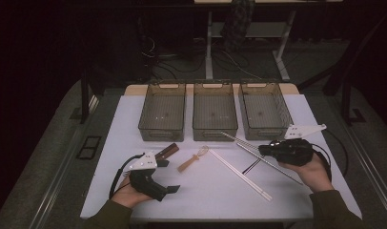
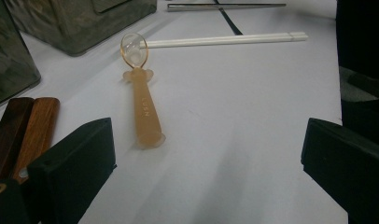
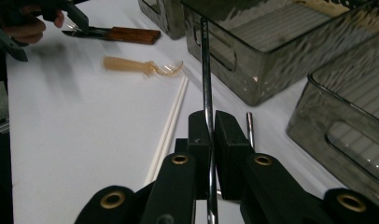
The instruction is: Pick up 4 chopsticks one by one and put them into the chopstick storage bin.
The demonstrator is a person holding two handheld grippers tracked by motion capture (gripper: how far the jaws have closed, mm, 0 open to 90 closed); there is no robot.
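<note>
My right gripper (image 1: 262,150) (image 3: 207,126) is shut on a thin metal chopstick (image 3: 205,60) (image 1: 239,140), which points toward the bins. A second metal chopstick (image 1: 272,167) (image 3: 249,122) lies on the white table beside it. A pair of white chopsticks (image 1: 239,172) (image 2: 225,40) (image 3: 171,121) lies mid-table. Left of them lies an amber plastic spoon (image 1: 192,161) (image 2: 143,107) (image 3: 136,66). My left gripper (image 1: 168,175) (image 2: 208,172) rests open near the front left, with the spoon ahead of its jaws and nothing between them. A wooden-handled utensil (image 1: 166,151) (image 2: 24,130) (image 3: 127,35) lies by its left jaw.
Three smoky translucent bins stand in a row at the back: left (image 1: 161,130), middle (image 1: 215,132) (image 3: 253,65), right (image 1: 267,130) (image 3: 346,116). The white table (image 1: 206,195) ends just in front of the hands. A dark floor with cables and a desk frame lies beyond.
</note>
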